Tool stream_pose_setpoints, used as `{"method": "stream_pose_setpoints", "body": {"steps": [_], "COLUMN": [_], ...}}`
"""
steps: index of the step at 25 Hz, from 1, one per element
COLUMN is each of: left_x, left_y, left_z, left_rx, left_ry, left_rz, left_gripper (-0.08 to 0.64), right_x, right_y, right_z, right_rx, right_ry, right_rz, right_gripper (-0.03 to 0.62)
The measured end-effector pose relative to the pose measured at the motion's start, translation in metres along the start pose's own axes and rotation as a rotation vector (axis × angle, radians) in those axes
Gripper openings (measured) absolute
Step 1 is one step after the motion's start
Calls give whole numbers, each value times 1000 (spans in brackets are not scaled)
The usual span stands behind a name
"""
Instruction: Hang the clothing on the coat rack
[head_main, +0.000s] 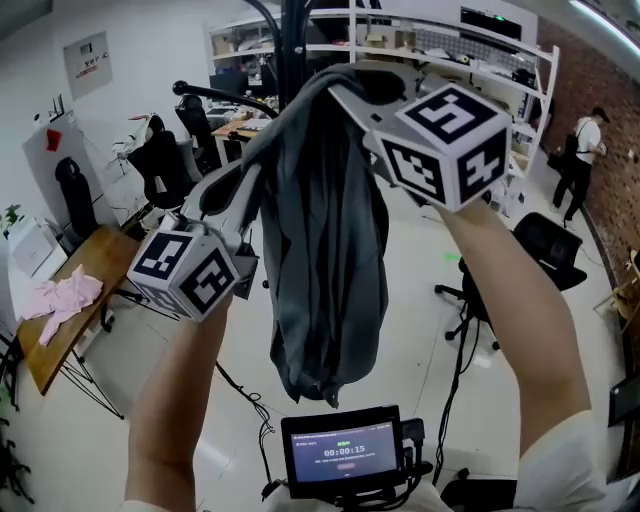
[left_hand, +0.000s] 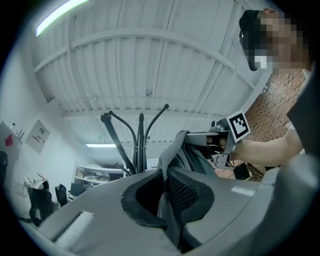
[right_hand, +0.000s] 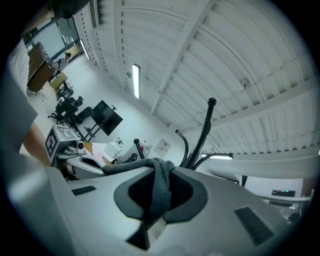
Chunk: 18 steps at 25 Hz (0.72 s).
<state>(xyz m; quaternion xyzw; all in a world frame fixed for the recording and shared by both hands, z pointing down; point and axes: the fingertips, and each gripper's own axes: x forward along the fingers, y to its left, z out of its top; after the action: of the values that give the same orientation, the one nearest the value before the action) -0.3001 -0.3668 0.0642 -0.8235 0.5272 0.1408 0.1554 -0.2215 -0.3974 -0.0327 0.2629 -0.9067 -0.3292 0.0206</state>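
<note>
A dark grey garment (head_main: 330, 240) hangs in folds between both grippers, held up in front of the black coat rack (head_main: 295, 45). My left gripper (head_main: 250, 185) is shut on the garment's left edge (left_hand: 167, 200). My right gripper (head_main: 345, 90) is shut on its upper right edge (right_hand: 160, 192), higher than the left. The rack's curved hooks (left_hand: 135, 135) rise just beyond the cloth, and in the right gripper view the hooks (right_hand: 202, 135) stand close behind the jaws. The rack's lower pole is hidden by the garment.
A wooden table (head_main: 70, 300) with a pink cloth (head_main: 62, 300) stands at the left. Office chairs (head_main: 160, 160) and shelving (head_main: 480, 70) fill the back; another chair (head_main: 545, 250) is at the right. A person (head_main: 580, 150) stands far right. A small screen (head_main: 342, 452) sits below.
</note>
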Motion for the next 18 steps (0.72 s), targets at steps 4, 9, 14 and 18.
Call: {"method": "stream_pose_setpoints", "body": {"steps": [4,9,14,18], "left_x": [17,32,44,43], "left_y": [21,41,55,57], "left_z": [-1,-21,-63,-105], "left_rx": [45,48,18,-12], "left_ry": [38,92,185,272], "left_rz": [30,75,118,128], "left_gripper": [11,11,11,11], "right_x": [20,40,60,74], "right_y": [-14,-25,-27,-11], "right_z": [-7,-36,-79,-106], "right_rx": [26,25,2,-35], "right_ry": [15,65,170,217], "right_rz": [-17,-58,-92,-68], "right_gripper": [20,20,20,20]}}
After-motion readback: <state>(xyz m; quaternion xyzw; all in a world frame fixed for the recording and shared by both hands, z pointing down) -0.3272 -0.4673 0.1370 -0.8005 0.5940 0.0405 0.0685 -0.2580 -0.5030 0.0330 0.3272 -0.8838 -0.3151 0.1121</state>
